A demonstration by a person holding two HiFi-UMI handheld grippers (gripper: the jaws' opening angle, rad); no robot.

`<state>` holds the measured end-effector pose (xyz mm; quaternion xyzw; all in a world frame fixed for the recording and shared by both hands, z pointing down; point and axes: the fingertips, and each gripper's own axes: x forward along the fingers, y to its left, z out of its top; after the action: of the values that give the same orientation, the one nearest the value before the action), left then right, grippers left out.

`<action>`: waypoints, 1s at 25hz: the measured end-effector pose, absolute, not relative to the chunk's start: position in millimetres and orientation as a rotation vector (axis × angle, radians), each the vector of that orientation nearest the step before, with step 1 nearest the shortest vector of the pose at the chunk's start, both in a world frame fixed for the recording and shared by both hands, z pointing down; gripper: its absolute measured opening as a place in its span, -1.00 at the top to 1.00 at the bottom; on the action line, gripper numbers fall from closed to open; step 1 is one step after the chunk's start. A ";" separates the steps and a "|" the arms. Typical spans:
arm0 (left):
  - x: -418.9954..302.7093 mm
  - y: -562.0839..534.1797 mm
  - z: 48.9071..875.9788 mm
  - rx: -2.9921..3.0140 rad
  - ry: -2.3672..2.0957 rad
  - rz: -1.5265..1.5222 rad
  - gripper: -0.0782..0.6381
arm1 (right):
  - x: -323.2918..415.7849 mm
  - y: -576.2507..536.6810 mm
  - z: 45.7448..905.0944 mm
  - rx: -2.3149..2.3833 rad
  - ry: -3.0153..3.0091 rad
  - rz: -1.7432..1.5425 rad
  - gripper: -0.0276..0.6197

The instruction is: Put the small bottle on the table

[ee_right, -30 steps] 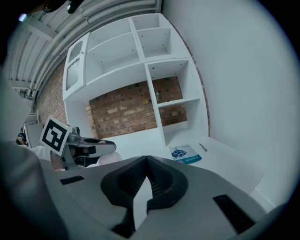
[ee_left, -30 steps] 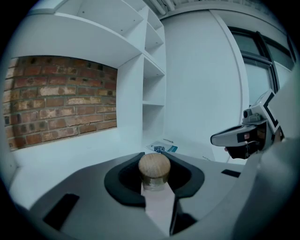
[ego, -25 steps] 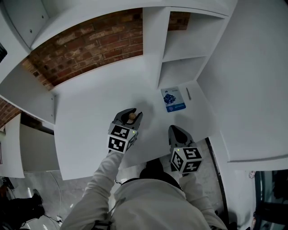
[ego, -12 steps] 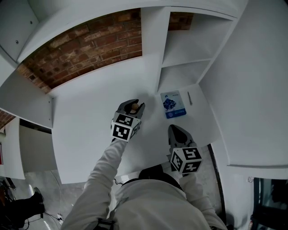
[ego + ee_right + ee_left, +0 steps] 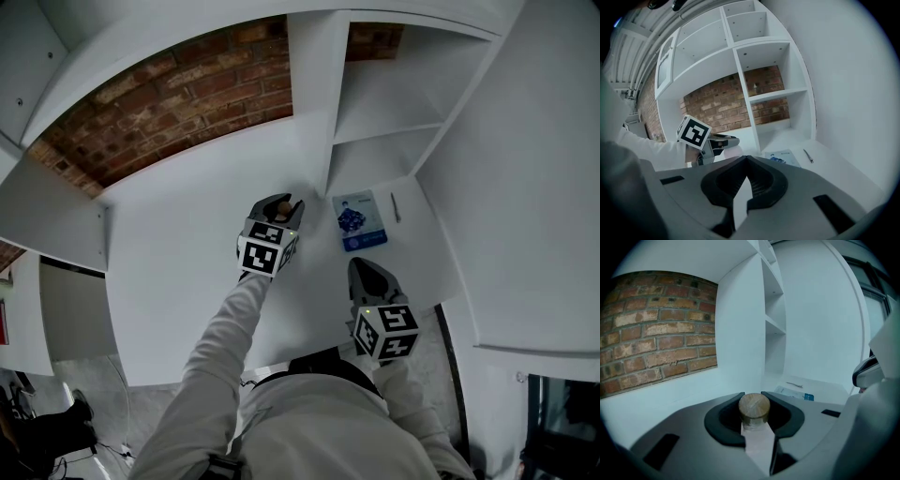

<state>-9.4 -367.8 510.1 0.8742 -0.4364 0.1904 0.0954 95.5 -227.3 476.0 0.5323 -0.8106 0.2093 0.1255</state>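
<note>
Diffuse, cool lighting. Shelves (image 5: 384, 103) beyond the left gripper (image 5: 281, 202) lie in mild shade. Fisheye bending and black corners frame both gripper views.

Bench layout, taken from the booklet

The booklet (image 5: 359, 220) is laid on the bench (image 5: 187, 281). A pen (image 5: 395, 207) is laid just right of it. The small bottle (image 5: 287, 205) is clamped in the left gripper (image 5: 281, 202) to its left. The right gripper (image 5: 364, 269), jaws together, is held before it. Shelf compartments (image 5: 384, 94) are set behind it, and a brick wall (image 5: 178, 103) behind-left.
</note>
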 end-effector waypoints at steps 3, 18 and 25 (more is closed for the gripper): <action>-6.9 -378.8 513.2 2.595 -1.297 0.576 0.45 | 95.1 -232.7 475.5 1.545 -2.364 0.602 0.83; -6.6 -423.7 527.5 2.530 -1.338 0.608 0.45 | 100.6 -250.2 474.7 1.539 -2.373 0.599 0.83; -1.0 -438.2 531.6 2.535 -1.353 0.643 0.45 | 100.5 -254.2 476.1 1.524 -2.381 0.586 0.83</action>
<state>-1.0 -438.2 531.6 0.8568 -0.4572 0.2172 0.0984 100.5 -254.2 476.1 0.5235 -0.8181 0.2012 0.1268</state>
